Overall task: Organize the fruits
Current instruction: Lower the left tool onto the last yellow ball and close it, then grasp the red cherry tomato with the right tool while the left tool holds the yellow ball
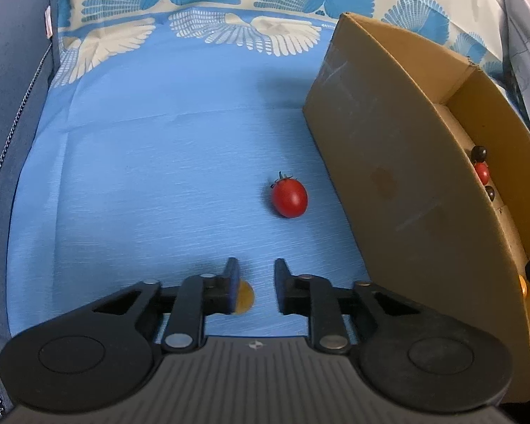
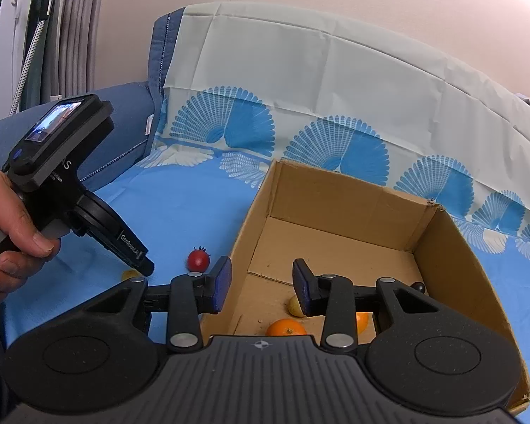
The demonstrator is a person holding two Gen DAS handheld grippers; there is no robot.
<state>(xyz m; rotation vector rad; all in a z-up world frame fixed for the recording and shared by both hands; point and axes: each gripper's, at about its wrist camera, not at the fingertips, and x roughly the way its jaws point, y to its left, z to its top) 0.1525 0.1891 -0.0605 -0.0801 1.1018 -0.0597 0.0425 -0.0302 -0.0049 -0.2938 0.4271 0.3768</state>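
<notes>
Setting: a bed or couch covered with a blue cloth (image 1: 159, 162) printed with fan shapes along its far edge; a blue cushion (image 1: 10, 88) lies along the left side.
Cardboard box: an open brown box (image 2: 452, 247) stands on the cloth, to the right of the loose fruit.
Inside the box: an orange (image 2: 285, 328) near the front wall, a second orange (image 2: 362, 321) partly hidden behind the right tool's finger, and a small pale yellow fruit (image 2: 294, 306) just behind them. The left wrist view also shows a small red fruit and two dark round ones at the box's far inner edge, too small to name.
Cherry tomato: a red cherry tomato (image 1: 289, 198) with a green stem lies on the cloth, just left of the box wall, touching nothing.
Yellow fruit: a small yellowish fruit (image 1: 244, 296) rests on the cloth against the left finger of the left tool.
Left tool: the left tool (image 1: 256, 284) points steeply down at the cloth, its jaws slightly parted; the yellowish fruit touches one pad only, so nothing is clamped.
Right tool: the right tool (image 2: 261, 284) hangs over the box's near left wall, jaws partly apart and holding nothing.
Person: a hand (image 2: 9, 233) grips the left tool's handle.
</notes>
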